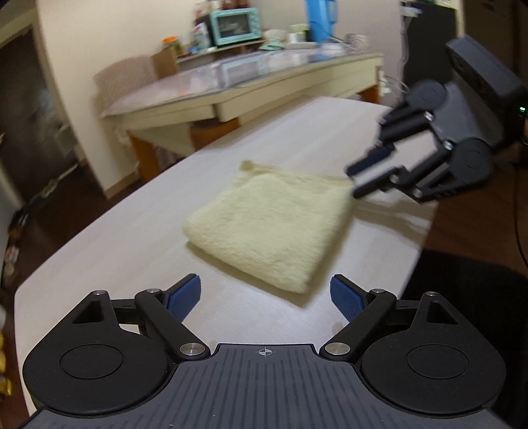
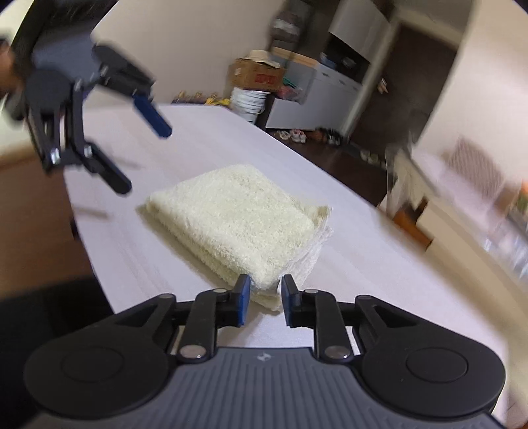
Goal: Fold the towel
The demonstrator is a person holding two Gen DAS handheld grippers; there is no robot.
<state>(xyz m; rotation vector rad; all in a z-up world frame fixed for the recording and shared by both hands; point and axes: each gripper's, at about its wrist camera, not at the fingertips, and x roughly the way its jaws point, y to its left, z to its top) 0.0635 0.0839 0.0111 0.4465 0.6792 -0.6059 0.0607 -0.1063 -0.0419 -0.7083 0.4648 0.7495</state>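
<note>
A pale yellow towel [image 1: 274,224] lies folded into a thick square on the white table [image 1: 115,264]; it also shows in the right wrist view [image 2: 237,217]. My left gripper [image 1: 265,298] is open and empty, hovering just short of the towel's near edge; it also shows in the right wrist view [image 2: 145,155], raised above the table. My right gripper [image 2: 262,302] has its jaws partly open around the towel's near corner, without clamping it. In the left wrist view the right gripper [image 1: 363,180] sits at the towel's far right corner.
A long counter [image 1: 237,89] with a teal toaster oven [image 1: 236,24] stands beyond the table. Cardboard boxes [image 2: 257,76], a white bucket [image 2: 249,102] and shoes [image 2: 293,135] sit on the dark floor past the table's edge.
</note>
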